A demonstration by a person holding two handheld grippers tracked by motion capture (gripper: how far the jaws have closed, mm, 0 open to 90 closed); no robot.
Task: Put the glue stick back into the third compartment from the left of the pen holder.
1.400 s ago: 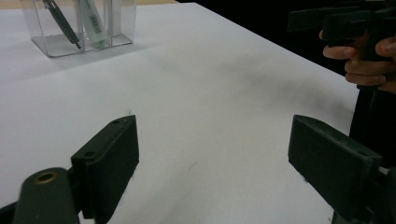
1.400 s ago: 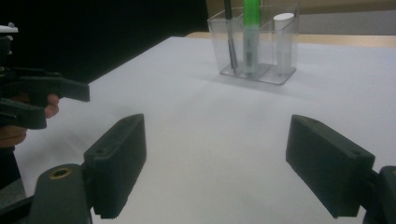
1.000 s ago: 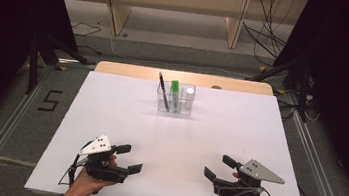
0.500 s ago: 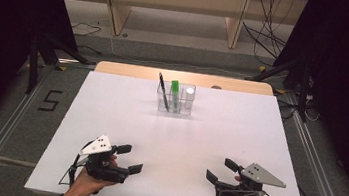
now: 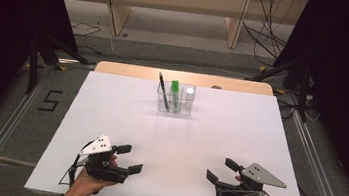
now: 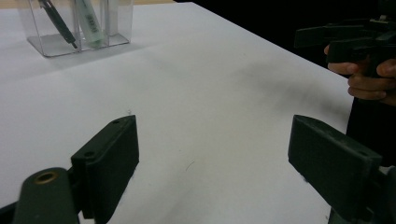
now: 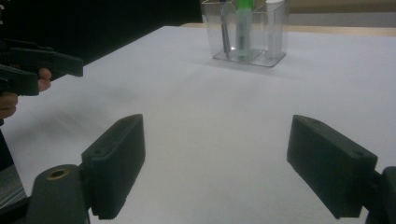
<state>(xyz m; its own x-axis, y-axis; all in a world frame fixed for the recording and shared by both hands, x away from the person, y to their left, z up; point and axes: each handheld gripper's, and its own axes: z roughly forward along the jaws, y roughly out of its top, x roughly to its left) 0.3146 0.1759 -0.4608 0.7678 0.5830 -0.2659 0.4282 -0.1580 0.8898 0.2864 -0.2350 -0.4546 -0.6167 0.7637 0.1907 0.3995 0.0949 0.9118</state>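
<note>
My left gripper [image 5: 130, 158] and right gripper [image 5: 221, 170] rest wide apart, empty, on the white table [image 5: 172, 138]. Both sit well short of the clear pen holder [image 5: 175, 99].

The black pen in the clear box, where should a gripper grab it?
Probably by its top end, coming from above. The black pen leans in the clear box, whose walls cover its lower part; only the top sticks out free.

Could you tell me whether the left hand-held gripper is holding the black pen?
No, the black pen stands in the clear holder.
</note>
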